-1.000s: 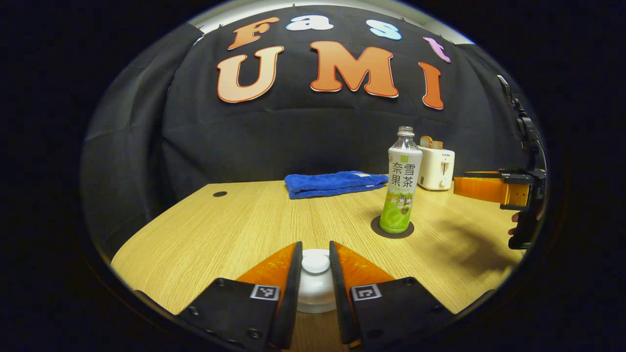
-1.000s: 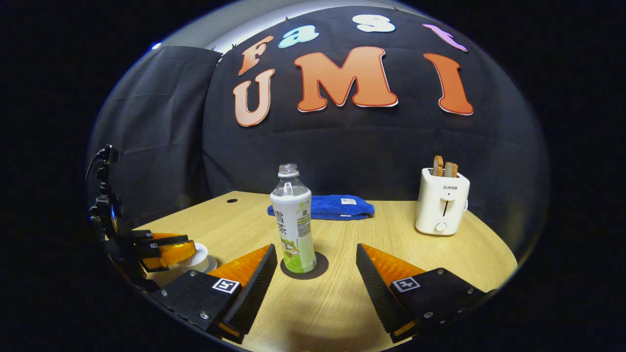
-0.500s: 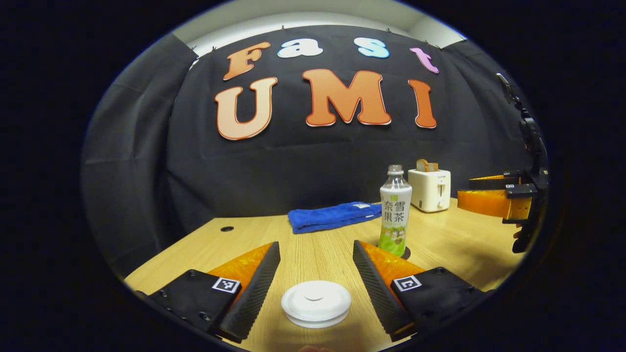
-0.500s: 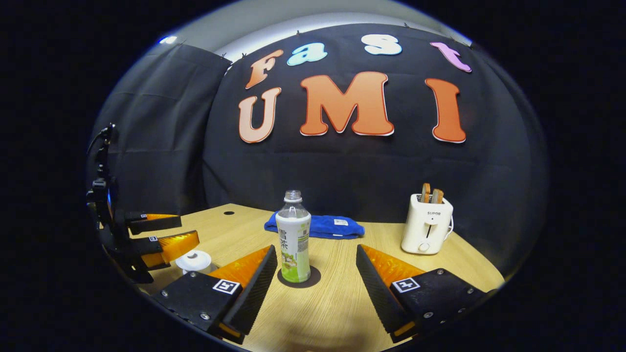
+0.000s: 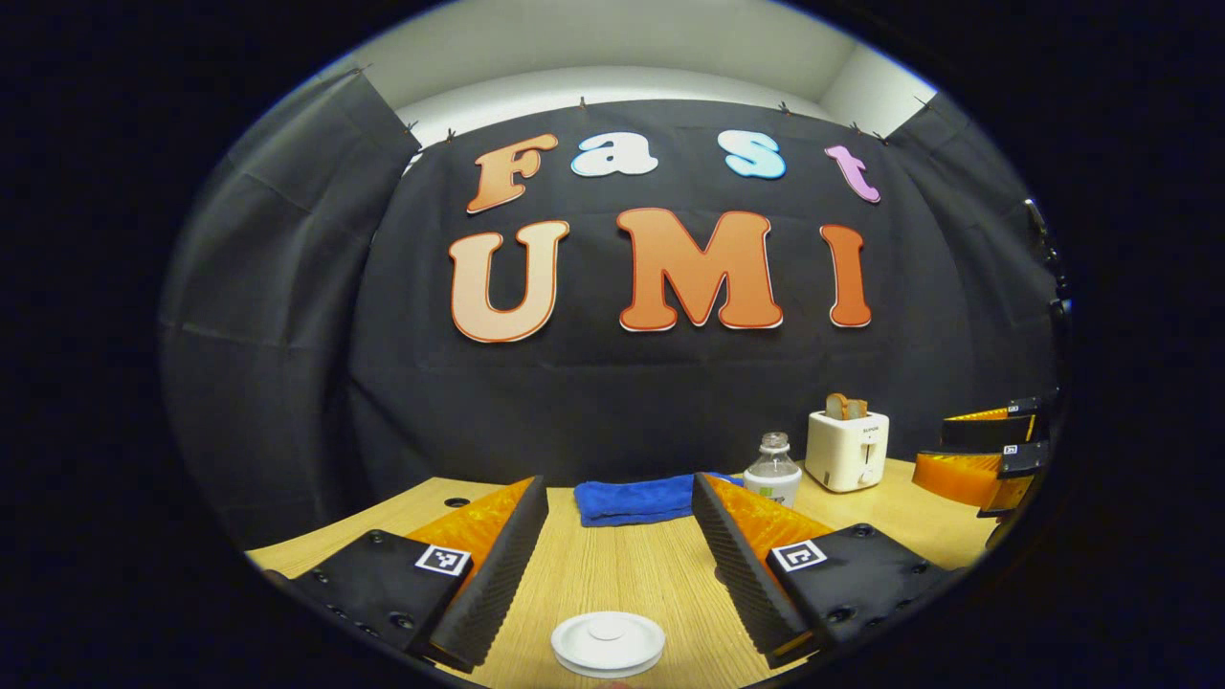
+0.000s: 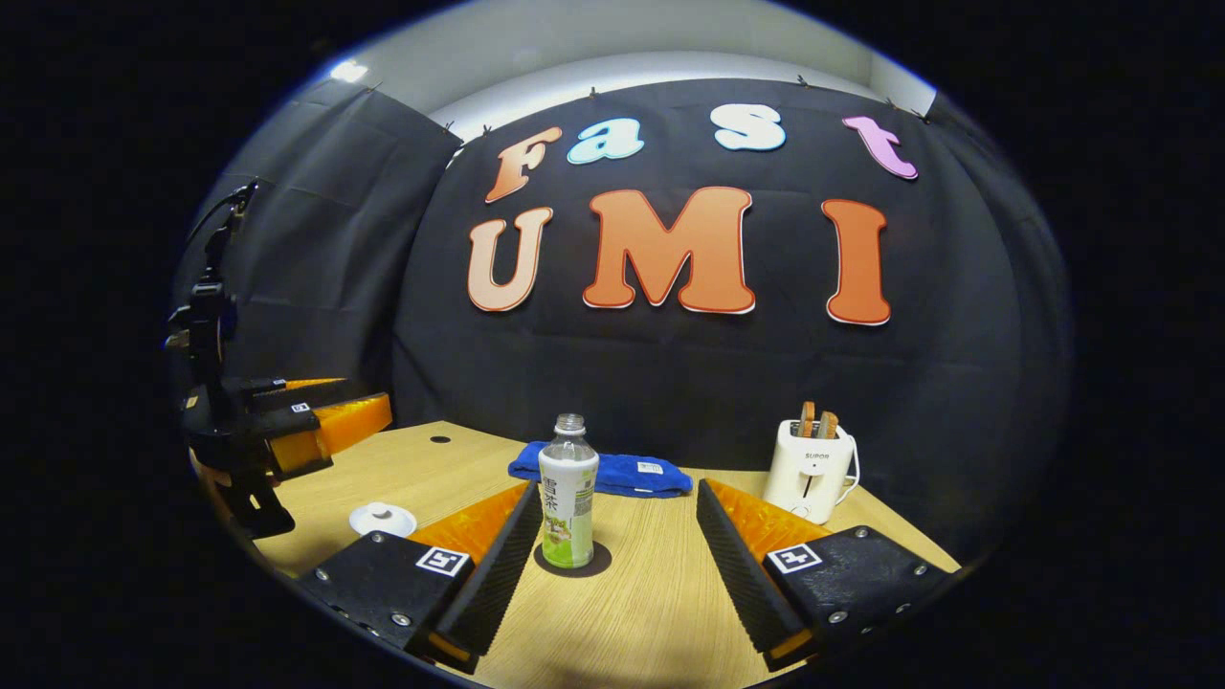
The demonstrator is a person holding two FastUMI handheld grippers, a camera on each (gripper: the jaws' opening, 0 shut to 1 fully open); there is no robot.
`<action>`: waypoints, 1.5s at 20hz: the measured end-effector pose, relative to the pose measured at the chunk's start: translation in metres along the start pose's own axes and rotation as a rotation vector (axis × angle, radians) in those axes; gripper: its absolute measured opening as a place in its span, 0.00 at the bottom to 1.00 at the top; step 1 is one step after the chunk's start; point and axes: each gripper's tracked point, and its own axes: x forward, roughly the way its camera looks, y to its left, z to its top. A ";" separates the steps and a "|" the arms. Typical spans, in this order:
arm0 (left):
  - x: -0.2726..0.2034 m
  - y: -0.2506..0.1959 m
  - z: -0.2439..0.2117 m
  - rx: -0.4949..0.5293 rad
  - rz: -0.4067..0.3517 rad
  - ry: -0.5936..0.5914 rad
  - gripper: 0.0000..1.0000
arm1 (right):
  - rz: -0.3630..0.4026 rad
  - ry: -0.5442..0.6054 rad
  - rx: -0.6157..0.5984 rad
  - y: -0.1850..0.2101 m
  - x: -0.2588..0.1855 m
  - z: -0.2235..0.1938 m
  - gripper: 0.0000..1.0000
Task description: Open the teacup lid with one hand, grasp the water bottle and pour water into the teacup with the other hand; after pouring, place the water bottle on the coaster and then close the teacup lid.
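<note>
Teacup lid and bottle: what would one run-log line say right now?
teacup lid: on cup | water bottle: upright on coaster | left gripper: open | right gripper: open

Water bottle stands on coaster, towel behind it, toaster to its right.

Black cloth wall behind a wooden table; pale ceiling above
</note>
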 end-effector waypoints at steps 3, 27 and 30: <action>-0.001 0.002 0.010 0.000 0.014 -0.016 0.98 | -0.014 -0.007 -0.007 -0.002 -0.005 0.003 0.97; -0.011 0.033 0.019 -0.007 0.077 0.007 0.98 | -0.093 -0.025 -0.013 -0.009 -0.009 0.012 0.98; -0.012 0.034 0.018 -0.010 0.073 0.006 0.98 | -0.082 -0.022 -0.016 -0.004 -0.009 0.012 0.98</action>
